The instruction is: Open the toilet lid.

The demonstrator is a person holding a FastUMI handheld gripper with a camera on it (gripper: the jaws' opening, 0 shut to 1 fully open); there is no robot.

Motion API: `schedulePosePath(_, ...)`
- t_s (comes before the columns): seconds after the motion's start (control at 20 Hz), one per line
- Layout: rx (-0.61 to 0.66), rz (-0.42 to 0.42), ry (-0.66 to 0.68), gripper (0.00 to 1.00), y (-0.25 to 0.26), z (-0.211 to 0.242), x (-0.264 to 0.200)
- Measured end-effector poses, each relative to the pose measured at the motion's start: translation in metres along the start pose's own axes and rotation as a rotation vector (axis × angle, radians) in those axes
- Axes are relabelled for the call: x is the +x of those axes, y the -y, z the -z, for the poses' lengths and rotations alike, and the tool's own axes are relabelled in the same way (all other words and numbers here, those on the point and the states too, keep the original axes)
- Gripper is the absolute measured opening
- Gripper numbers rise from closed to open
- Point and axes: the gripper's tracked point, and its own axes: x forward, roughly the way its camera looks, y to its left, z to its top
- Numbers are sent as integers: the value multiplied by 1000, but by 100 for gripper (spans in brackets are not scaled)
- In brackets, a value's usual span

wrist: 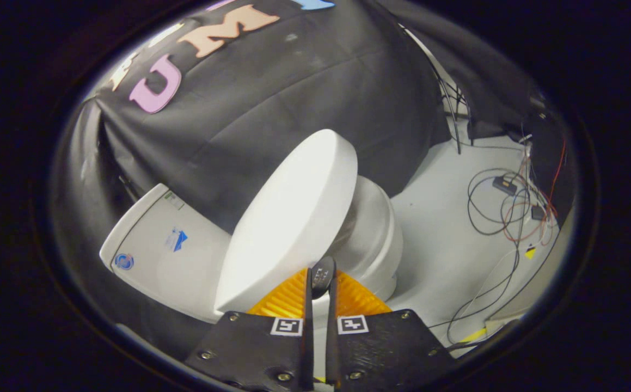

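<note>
Toilet lid [288, 218], one, half-raised; tool [321, 277] fingers nearly closed, seemingly touching it.

My white toilet lid [288, 218] is lifted partway and tilted off the white bowl [375, 239], its smooth oval top facing me just ahead of my fingers.

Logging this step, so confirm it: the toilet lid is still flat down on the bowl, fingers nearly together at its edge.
Wrong on the lid. The gripper view shows the toilet lid raised partway off the bowl, tilted up. The fingers are indeed nearly together at its lower edge.
</note>
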Motion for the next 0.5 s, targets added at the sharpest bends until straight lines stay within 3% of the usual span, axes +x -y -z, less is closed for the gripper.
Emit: schedulePosePath(0.5, -276, -58, 75, 9, -57, -34, -30)
